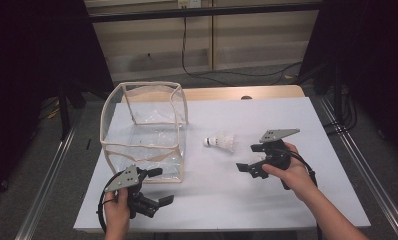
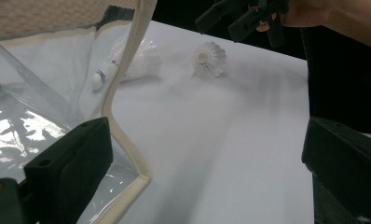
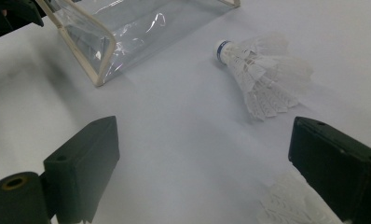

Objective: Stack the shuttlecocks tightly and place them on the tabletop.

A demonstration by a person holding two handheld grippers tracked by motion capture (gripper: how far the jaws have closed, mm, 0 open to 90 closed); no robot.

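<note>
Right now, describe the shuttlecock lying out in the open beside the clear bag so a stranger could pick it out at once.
Start at the clear bag with beige trim on the left half of the white table. Just right of it a white feathered shuttlecock lies on its side, cork toward the bag. Unlike the second shuttlecock at the right gripper, it lies apart from the jaws, with a blue band on its cork.

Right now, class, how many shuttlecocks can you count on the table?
2. One shuttlecock lies on its side on the white table, right of the clear bag. A second shuttlecock lies close under the right gripper. None shows inside the bag.
</note>
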